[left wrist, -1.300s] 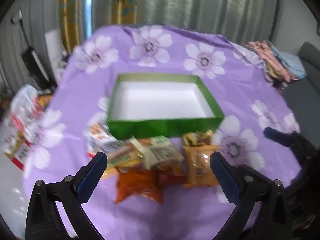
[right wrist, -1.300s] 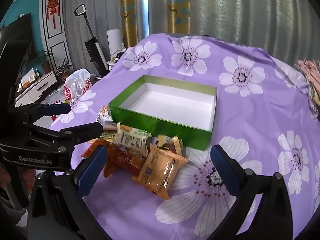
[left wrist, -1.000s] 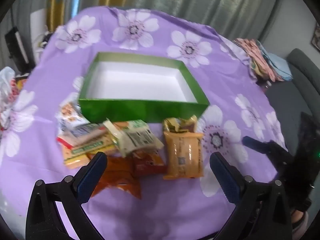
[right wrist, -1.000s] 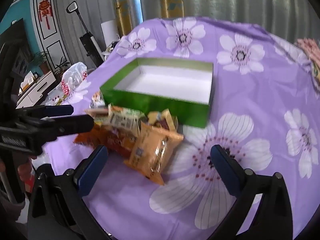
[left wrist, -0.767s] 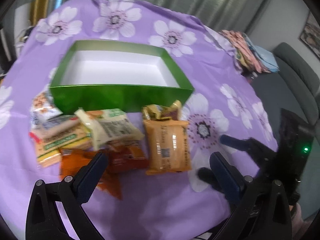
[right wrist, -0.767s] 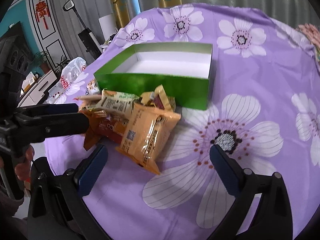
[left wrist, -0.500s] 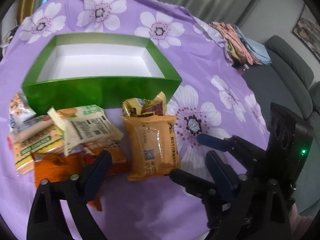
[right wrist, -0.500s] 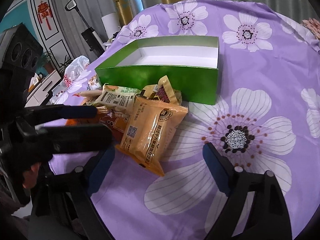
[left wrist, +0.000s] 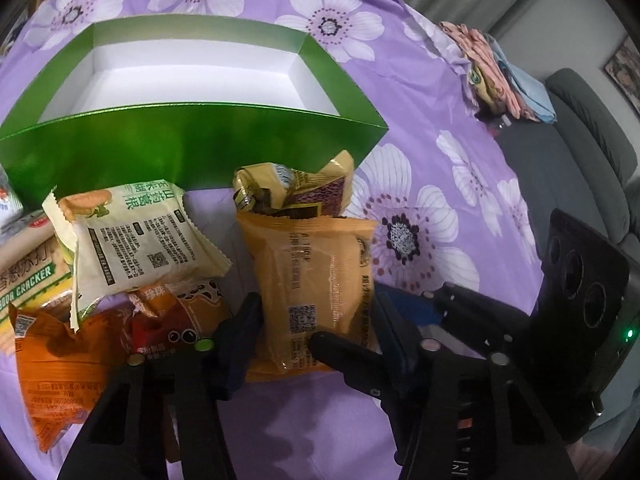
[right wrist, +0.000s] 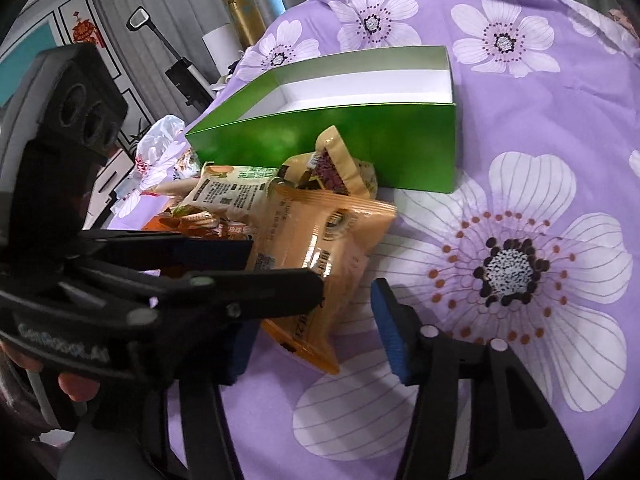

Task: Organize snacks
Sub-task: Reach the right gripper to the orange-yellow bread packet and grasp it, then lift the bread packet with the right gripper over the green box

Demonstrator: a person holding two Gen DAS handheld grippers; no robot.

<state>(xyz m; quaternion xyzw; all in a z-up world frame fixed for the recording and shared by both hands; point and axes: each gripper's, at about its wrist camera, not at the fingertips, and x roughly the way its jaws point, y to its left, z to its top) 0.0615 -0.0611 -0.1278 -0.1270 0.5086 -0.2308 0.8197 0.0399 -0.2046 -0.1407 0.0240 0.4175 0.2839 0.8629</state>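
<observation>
Here, one green box (left wrist: pixel 192 148) at 12 o'clock, one orange snack packet (left wrist: pixel 316 280) just before it. Two grippers, left gripper (left wrist: pixel 316 332) and right gripper (right wrist: pixel 316 332), jaws just narrowing around that packet; contact unclear.

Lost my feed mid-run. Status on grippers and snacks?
Both grippers' fingers just closing around orange snack packet, left gripper, right gripper; contact unclear. Green box empty. Other packets crowd the left side.

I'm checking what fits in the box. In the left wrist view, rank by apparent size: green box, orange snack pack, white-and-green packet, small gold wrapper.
1. green box
2. orange snack pack
3. white-and-green packet, close to the orange pack; nearness to the camera makes this unsure
4. small gold wrapper, partly hidden
</observation>
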